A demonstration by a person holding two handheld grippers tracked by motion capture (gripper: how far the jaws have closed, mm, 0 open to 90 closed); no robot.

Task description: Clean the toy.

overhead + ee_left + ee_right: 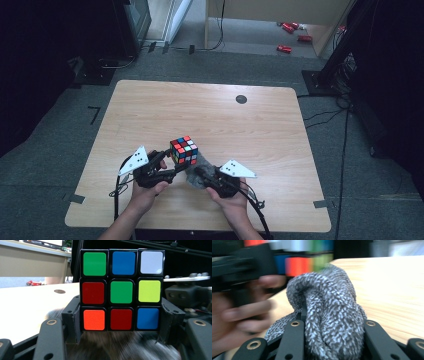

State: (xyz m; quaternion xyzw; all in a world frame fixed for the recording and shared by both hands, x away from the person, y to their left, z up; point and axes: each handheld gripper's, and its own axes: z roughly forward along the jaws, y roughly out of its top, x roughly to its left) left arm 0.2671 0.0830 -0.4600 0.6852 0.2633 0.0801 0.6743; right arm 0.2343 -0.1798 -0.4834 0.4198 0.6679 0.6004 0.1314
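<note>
My left tongs (121,322) clamp the puzzle cube (121,290) by its bottom layer, above the desk (210,115) | my right tongs (332,325) squeeze a bunched grey cloth (329,315) just beside the cube

Puzzle cube (121,291): 3x3, black body, scrambled stickers. Face toward the left gripper view reads green/blue/white on top, red/green/yellow in the middle, orange/red/blue at the bottom. Sits upright and square, bottom layer clamped at both sides, lifted above the counter (210,115) near its front edge. Grey-and-white knit cloth (329,315): bunched into a thick fold, pinched from both sides, lies just right of the cube and below it, touching its lower edge in the high view.
</note>
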